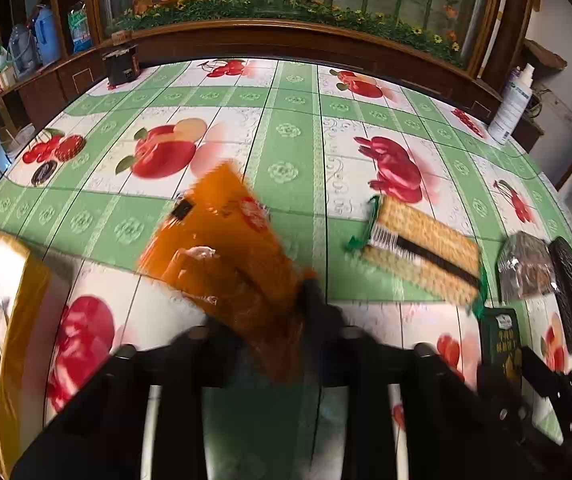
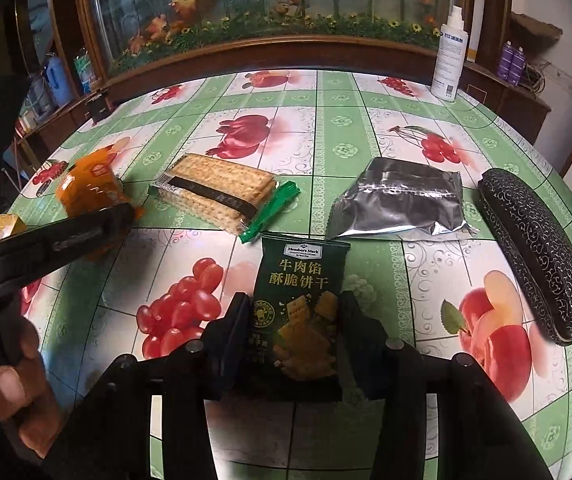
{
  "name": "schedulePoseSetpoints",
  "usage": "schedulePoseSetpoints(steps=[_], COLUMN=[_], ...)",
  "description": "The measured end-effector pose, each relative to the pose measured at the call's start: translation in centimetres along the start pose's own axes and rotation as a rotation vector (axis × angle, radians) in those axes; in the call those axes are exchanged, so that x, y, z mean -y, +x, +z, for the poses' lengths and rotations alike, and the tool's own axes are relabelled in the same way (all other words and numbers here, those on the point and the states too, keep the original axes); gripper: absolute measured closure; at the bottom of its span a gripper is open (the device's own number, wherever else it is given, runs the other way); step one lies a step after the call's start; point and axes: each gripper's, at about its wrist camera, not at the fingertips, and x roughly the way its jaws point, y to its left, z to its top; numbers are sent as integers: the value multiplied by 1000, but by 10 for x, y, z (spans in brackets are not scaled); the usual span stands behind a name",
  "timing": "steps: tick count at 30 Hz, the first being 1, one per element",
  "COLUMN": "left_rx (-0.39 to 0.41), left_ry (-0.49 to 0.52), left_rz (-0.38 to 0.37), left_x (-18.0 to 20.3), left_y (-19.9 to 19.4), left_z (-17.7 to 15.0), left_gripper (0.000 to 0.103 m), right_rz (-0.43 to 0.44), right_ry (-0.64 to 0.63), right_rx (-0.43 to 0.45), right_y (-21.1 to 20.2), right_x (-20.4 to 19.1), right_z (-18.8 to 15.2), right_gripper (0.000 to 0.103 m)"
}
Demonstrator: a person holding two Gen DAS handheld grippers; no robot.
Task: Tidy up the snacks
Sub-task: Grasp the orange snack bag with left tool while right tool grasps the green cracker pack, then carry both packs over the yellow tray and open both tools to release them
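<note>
A fruit-print cloth covers the bench (image 2: 326, 128). The left tool (image 1: 306, 300) is clamped on an orange packet (image 1: 221, 248). The right tool (image 2: 292, 320) grips a dark green biscuit packet (image 2: 302, 300).

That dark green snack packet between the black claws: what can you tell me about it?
The dark green packet is a small glossy plastic pouch with crimped ends, printed with a Member's Mark label, pale Chinese lettering, a round emblem and square golden crackers. It looks sealed and lies flat on the fruit-patterned tablecloth, its top pointing away from the camera. The right gripper has its two black fingers pressed against the packet's long sides. Nothing else touches it.
</note>
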Motion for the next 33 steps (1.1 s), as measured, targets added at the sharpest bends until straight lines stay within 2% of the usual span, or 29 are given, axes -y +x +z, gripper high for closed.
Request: schedulePoseSetpoints(steps=[5, 10, 15, 23, 33], left_rx=[-11, 28, 89, 168, 215], left_ry=[-38, -46, -47, -86, -125], left_rz=[-66, -125, -128, -68, 75], left_x=[-19, -33, -48, -85, -127], left_y=[-23, -64, -108, -156, -181], left_z=[-26, -58, -82, -100, -112], left_gripper=[93, 93, 93, 93, 92], right_rz=[57, 95, 157, 307, 441], right_ry=[34, 20, -6, -84, -173], right_rx=[6, 45, 87, 137, 163], right_y=[-15, -46, -80, -123, -146], right_x=[8, 5, -10, -60, -130], right_z=[-10, -24, -38, -49, -53], right_gripper=[57, 57, 57, 57, 57])
